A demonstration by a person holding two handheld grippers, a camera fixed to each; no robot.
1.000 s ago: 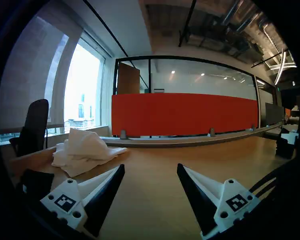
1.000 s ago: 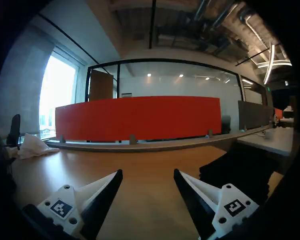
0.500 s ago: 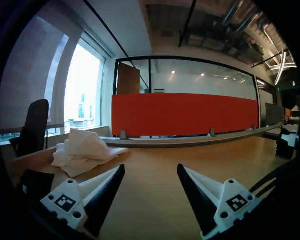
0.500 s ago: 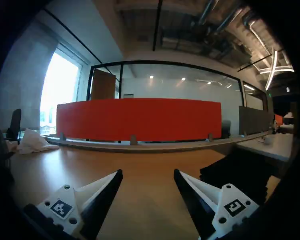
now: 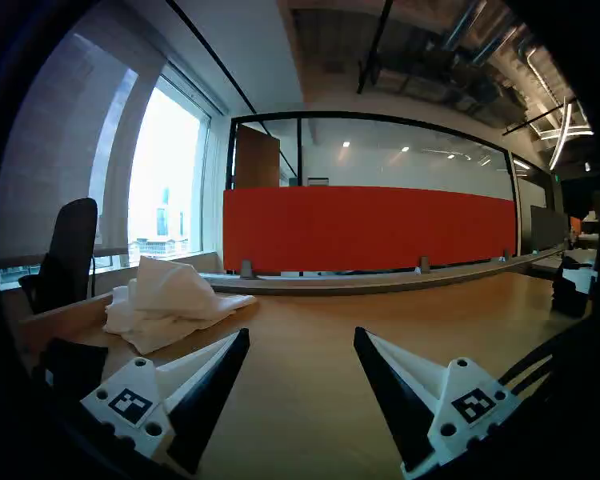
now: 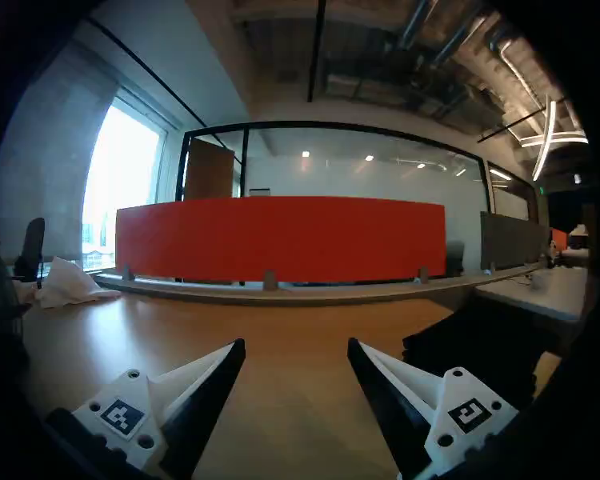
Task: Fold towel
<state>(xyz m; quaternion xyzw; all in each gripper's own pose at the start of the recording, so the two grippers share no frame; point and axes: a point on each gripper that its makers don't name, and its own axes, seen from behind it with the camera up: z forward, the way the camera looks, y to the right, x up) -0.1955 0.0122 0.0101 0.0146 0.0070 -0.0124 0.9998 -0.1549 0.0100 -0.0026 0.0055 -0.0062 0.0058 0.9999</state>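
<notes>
Left gripper view: towel (image 5: 168, 304) ahead-left of jaws

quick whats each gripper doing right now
left gripper: open, holding nothing; the towel lies crumpled on the table ahead.
right gripper: open, holding nothing.

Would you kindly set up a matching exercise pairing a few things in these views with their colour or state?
1. towel
2. divider
3. office chair
4. left tongs

A. red, upright at the far edge of the desk
B. open, holding nothing
C. white, crumpled in a heap
D. black, beside the window

Pairs: 1-C; 2-A; 3-D; 4-B
</notes>
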